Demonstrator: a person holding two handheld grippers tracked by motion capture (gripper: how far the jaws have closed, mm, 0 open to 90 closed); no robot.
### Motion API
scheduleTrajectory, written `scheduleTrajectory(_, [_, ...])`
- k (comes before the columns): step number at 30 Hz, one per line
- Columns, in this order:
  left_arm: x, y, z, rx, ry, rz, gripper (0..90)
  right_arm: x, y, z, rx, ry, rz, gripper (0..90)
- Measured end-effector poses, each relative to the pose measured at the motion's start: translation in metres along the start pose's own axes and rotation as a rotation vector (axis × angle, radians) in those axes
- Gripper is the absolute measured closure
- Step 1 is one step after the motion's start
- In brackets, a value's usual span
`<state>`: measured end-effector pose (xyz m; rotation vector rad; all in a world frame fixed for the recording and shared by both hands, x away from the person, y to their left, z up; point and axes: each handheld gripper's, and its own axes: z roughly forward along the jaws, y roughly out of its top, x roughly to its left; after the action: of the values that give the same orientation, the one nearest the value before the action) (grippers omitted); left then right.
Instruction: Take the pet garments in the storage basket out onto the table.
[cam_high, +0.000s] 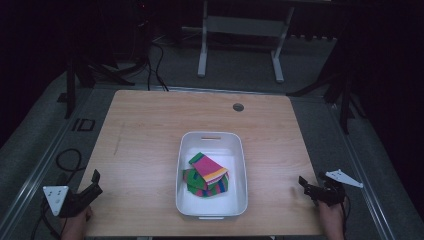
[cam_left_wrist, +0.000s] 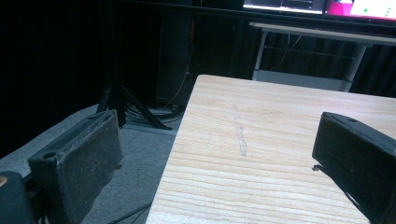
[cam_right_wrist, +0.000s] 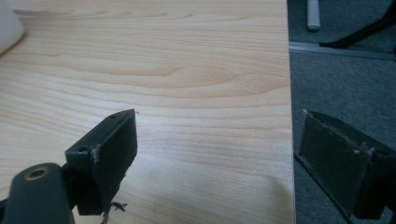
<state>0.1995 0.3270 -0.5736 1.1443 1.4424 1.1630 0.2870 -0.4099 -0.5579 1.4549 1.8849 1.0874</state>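
A white plastic bin (cam_high: 243, 165) stands at the middle of the wooden table (cam_high: 145, 130). Inside it lies a small heap of folded striped cloths (cam_high: 207, 174) in pink, yellow, green and blue. My left gripper (cam_high: 97, 182) rests at the table's near left corner, open, with bare wood between its jaws (cam_left_wrist: 217, 135). At the near right edge my right gripper (cam_high: 304, 186) is also open and holds nothing; its own view (cam_right_wrist: 217, 121) has one jaw over the table and the other past the edge. Both grippers are well apart from the bin.
A round cable hole (cam_high: 238, 107) sits in the table's far right part. Grey floor surrounds the table, with cables (cam_high: 67, 160) at the left and a white desk frame (cam_high: 202, 50) behind. A corner of the bin (cam_right_wrist: 8, 28) shows at the right gripper view's upper left.
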Motion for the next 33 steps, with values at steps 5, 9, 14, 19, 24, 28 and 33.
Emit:
scheduleTrajectory(5, [0.001,0.0,-0.001,-0.005,-0.008,-0.002,1.9,-0.002,0.0,-0.001,0.007,0.083,-0.053,11.8])
scheduleTrajectory(9, [0.001,0.0,-0.001,-0.007,-0.008,-0.005,1.8,-0.003,0.002,0.0,0.078,0.185,-0.103,12.6])
scheduleTrajectory(14, [0.001,0.0,-0.001,-0.008,-0.008,-0.007,1.9,-0.007,0.006,0.0,0.145,0.295,-0.136,12.8])
scheduleTrajectory(19, [0.001,0.0,-0.001,-0.009,-0.007,-0.004,1.8,-0.005,0.011,0.001,0.204,0.346,-0.199,12.8])
scheduleTrajectory(24, [0.001,0.0,-0.001,-0.008,-0.012,-0.005,1.8,0.004,0.015,0.003,0.24,0.375,-0.289,13.0])
scheduleTrajectory(28, [0.001,0.0,-0.001,-0.009,-0.014,-0.009,1.9,0.015,0.018,0.005,0.275,0.439,-0.339,13.4])
scheduleTrajectory(33, [0.001,0.0,-0.001,-0.008,-0.016,-0.01,1.8,0.028,0.024,0.01,0.313,0.489,-0.392,13.7])
